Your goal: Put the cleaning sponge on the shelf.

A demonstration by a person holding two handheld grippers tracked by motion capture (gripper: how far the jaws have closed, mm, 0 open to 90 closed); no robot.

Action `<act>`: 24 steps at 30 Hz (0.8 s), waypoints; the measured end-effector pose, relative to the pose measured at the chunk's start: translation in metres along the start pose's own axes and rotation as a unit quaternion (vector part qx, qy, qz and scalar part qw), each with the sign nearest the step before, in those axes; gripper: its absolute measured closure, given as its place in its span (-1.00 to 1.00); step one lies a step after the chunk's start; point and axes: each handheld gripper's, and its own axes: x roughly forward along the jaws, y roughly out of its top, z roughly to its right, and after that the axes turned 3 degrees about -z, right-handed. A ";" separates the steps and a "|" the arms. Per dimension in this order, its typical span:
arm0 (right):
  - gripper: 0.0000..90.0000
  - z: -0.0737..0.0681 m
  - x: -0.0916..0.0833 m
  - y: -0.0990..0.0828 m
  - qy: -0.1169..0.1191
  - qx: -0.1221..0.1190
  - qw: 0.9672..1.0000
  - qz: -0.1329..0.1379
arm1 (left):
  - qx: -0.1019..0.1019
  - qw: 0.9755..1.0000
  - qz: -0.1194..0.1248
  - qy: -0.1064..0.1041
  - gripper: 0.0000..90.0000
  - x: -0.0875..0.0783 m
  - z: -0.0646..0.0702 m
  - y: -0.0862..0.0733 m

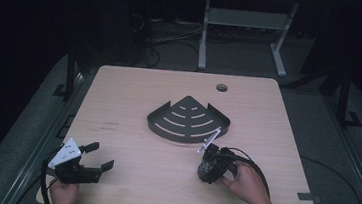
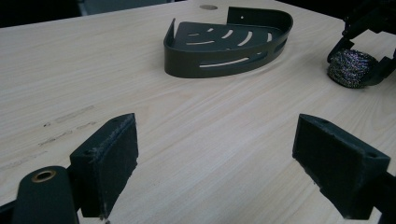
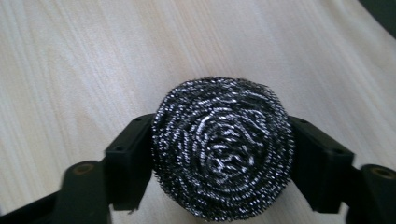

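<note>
A round steel-wool scourer (image 3: 223, 148) sits between both jaws of my right gripper (image 3: 222, 154), whose pads press on its sides just above the wooden table. From above, that right gripper (image 1: 207, 171) points down near the front right of the table, in front of a black slotted corner shelf (image 1: 189, 119). The scourer (image 2: 351, 68) and the shelf (image 2: 224, 42) also show in the left gripper view. My left gripper (image 1: 97, 157) rests at the front left corner, jaws wide apart with nothing between them (image 2: 215, 163).
The light wooden table (image 1: 134, 92) has a round cable hole (image 1: 221, 88) near its far edge. Black cables trail from both grippers. A white desk frame (image 1: 246, 28) stands on the dark floor beyond the table.
</note>
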 end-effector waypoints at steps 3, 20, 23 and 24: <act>-0.32 -0.001 0.000 0.002 -0.002 -0.004 1.000 -0.004 | -0.003 1.000 0.002 0.001 -0.70 0.000 0.000 0.000; -0.30 0.000 -0.016 0.008 0.003 -0.013 1.000 0.006 | -0.001 1.000 0.001 0.000 -0.70 0.000 0.000 0.000; -0.30 0.001 -0.019 0.010 0.007 -0.017 1.000 0.007 | -0.001 1.000 0.002 0.000 -0.70 0.000 0.000 0.000; -0.30 0.001 -0.020 0.011 0.006 -0.017 1.000 0.007 | -0.001 1.000 0.002 0.000 -0.70 0.000 0.000 0.000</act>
